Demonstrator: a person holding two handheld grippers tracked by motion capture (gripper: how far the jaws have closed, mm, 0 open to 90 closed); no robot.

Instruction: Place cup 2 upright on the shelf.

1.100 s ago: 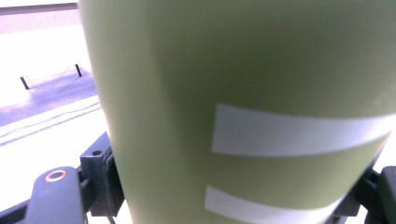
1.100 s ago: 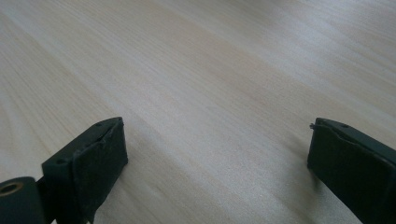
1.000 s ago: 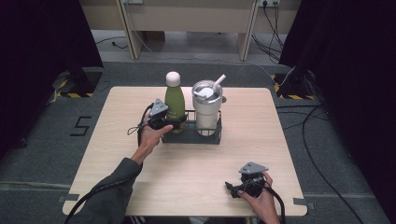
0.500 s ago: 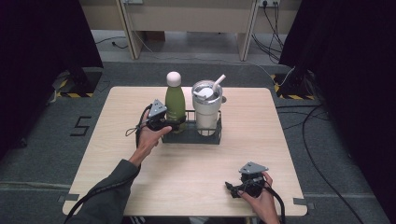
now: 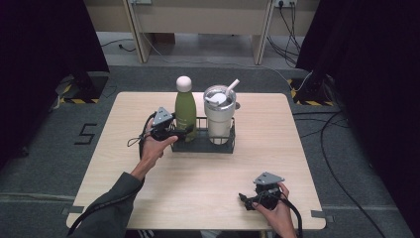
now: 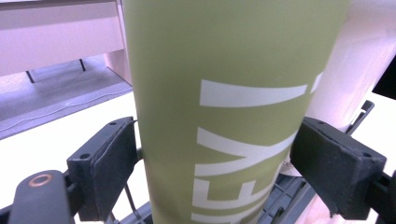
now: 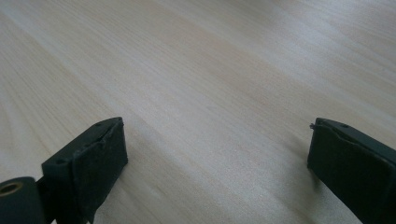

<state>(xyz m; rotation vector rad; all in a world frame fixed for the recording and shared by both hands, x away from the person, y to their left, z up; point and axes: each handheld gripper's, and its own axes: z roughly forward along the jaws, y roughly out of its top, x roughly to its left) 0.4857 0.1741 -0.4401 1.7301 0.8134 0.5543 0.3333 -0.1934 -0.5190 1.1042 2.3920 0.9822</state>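
A green bottle [image 5: 185,111] with a white cap stands upright in the left bay of a black wire rack [image 5: 203,145] at the middle of the table. My left gripper [image 5: 185,131] reaches it from the left, low on its body. In the left gripper view the bottle [image 6: 224,93] stands between the pads [image 6: 109,163], which sit right at its sides; the jaws have just been opening. My right gripper [image 5: 246,201] rests near the table's front right edge, open, with bare wood between its jaws [image 7: 217,163].
A pale lidded tumbler [image 5: 219,116] with a straw stands in the rack's right bay, close beside the bottle. The light wooden table [image 5: 257,163] is bare in front of the rack. Cables trail from both grippers toward the front edge.
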